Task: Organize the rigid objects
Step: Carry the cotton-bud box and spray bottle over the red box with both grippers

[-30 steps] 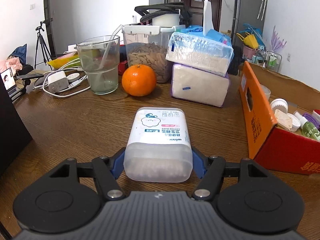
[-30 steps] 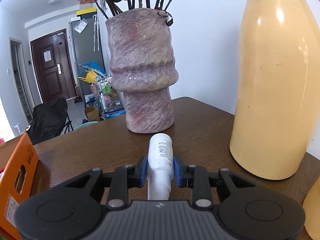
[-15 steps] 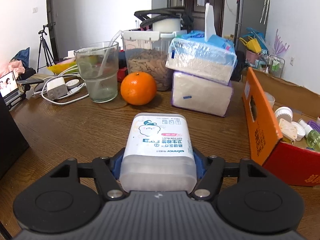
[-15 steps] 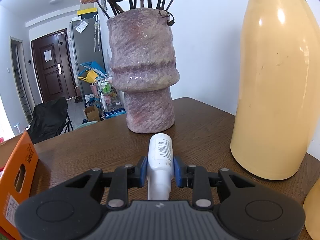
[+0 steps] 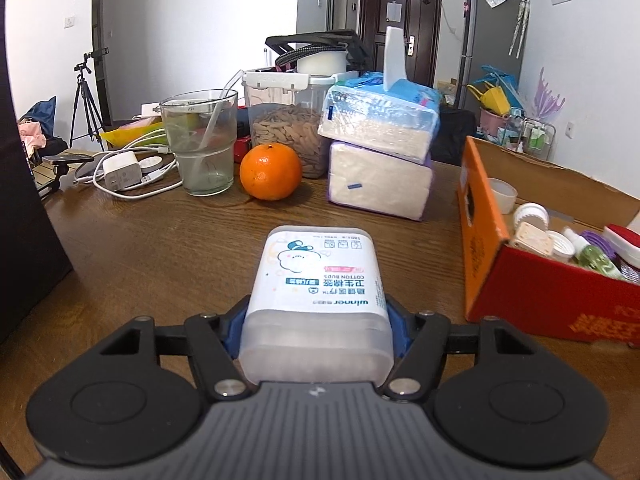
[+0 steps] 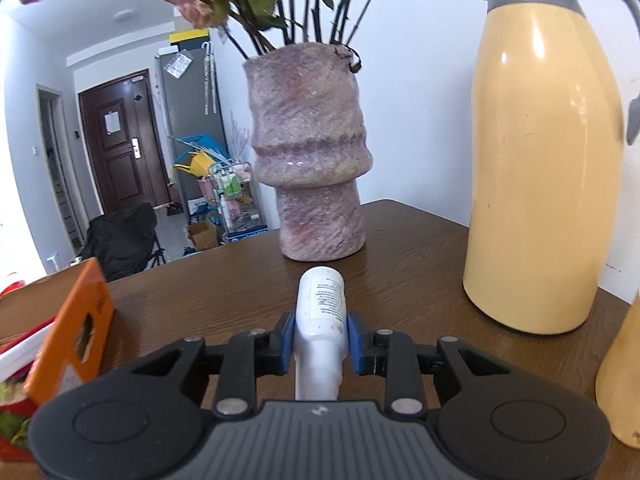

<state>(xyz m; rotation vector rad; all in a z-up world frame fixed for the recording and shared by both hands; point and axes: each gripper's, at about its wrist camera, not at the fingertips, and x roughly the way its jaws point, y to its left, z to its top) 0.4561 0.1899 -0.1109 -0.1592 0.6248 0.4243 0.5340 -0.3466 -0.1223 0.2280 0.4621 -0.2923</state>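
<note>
Squarely between left claw point(image 5: 316, 320) pads: cotton-bud box point(image 5: 318, 300)

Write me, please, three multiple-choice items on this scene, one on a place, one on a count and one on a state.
1. Where is the orange?
A. inside the orange-and-red cardboard box
B. on the table between the glass and the stacked tissue packs
C. on top of the tissue packs

2. How many tissue packs are stacked?
A. one
B. two
C. four

3. What is the right gripper doing?
A. standing open over the vase
B. shut on the thermos handle
C. shut on the white bottle

Answers:
1 B: it sits on the table, right of the glass and left of the tissue packs.
2 B: one blue-wrapped pack lies on one purple-wrapped pack.
3 C: the blue pads press both sides of the white bottle.
</note>
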